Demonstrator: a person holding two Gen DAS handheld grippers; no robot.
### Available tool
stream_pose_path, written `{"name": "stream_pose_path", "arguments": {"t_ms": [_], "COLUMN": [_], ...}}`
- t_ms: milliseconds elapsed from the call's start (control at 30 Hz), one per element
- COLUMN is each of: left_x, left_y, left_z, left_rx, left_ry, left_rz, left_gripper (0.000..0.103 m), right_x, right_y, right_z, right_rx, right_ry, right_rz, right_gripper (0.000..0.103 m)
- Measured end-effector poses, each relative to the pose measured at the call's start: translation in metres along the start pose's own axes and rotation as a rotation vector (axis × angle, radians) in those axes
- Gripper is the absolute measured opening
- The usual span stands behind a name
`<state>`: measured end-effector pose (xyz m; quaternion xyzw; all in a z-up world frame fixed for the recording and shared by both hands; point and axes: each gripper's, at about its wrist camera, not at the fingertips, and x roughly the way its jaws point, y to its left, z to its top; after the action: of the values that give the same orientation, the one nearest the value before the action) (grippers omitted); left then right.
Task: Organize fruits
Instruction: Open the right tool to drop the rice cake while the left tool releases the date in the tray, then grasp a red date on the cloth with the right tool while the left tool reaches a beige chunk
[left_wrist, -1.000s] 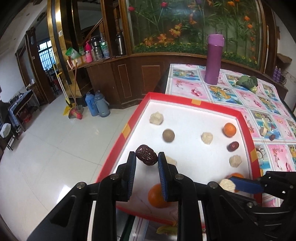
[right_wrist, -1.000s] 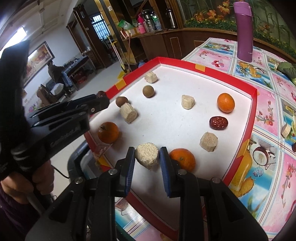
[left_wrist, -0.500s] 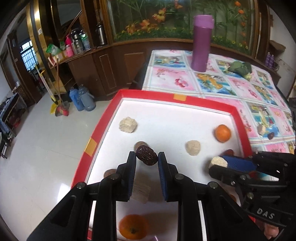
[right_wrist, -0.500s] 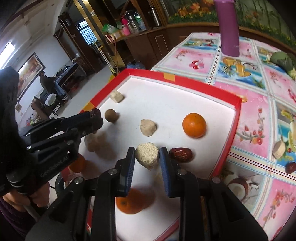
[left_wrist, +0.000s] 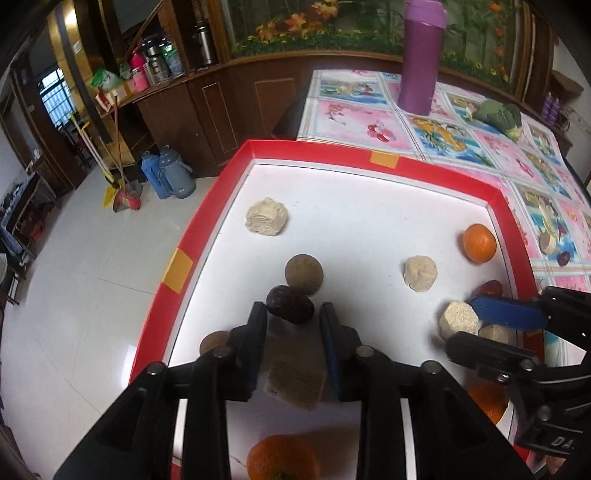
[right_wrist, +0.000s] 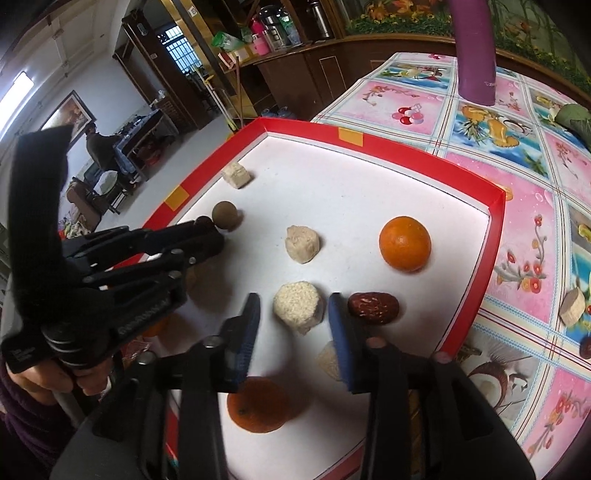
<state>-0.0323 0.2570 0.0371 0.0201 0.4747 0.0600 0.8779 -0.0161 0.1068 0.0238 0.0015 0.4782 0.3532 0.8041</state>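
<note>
**Both grippers letting go inside the red tray**

The red-rimmed tray (left_wrist: 207, 236) sits at the corner of a table spread with a pink picture cloth (right_wrist: 524, 206), and the scattered fruit and pale chunks all lie on its white floor, apparently so they can be sorted into groups there. Two oranges show in the right view: one whole orange (right_wrist: 405, 243) toward the far right rim, another (right_wrist: 258, 404) close under the tool.

The right gripper (right_wrist: 293, 321) points steeply down over the tray. Its jaws are opening around a pale grainy cylinder (right_wrist: 298, 310), with clear gaps on both sides, so the piece seems to be set down beside a red date (right_wrist: 373, 308) just outside the right finger.

The left gripper (left_wrist: 293, 317) is likewise tilted down, near the tray's left rim. Its jaws are opening too; a dark date (left_wrist: 290, 300) sits at the fingertips, right against a round brown fruit (left_wrist: 303, 274). Whether the pads still brush the date is hard to tell from this angle, though it looks released. A person's hand (right_wrist: 70, 380) grips the left tool's handle.
</note>
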Motion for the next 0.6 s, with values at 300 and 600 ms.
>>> {"name": "stream_pose_path", "arguments": {"t_ms": [300, 600], "left_x": [-0.028, -0.052], "left_y": [-0.009, -0.089], "left_z": [-0.005, -0.007], "left_rx": [0.003, 0.142], "left_ry": [-0.057, -0.103], "left_rz": [-0.030, -0.167], "left_gripper": [0.030, 0.031], "right_x": [-0.049, -0.107], "right_y": [-0.023, -0.106], "right_z": [-0.013, -0.049], "right_rx": [0.026, 0.182], "right_ry": [-0.136, -0.213], "right_rz": [-0.016, -0.149], "right_gripper": [0.044, 0.044]}}
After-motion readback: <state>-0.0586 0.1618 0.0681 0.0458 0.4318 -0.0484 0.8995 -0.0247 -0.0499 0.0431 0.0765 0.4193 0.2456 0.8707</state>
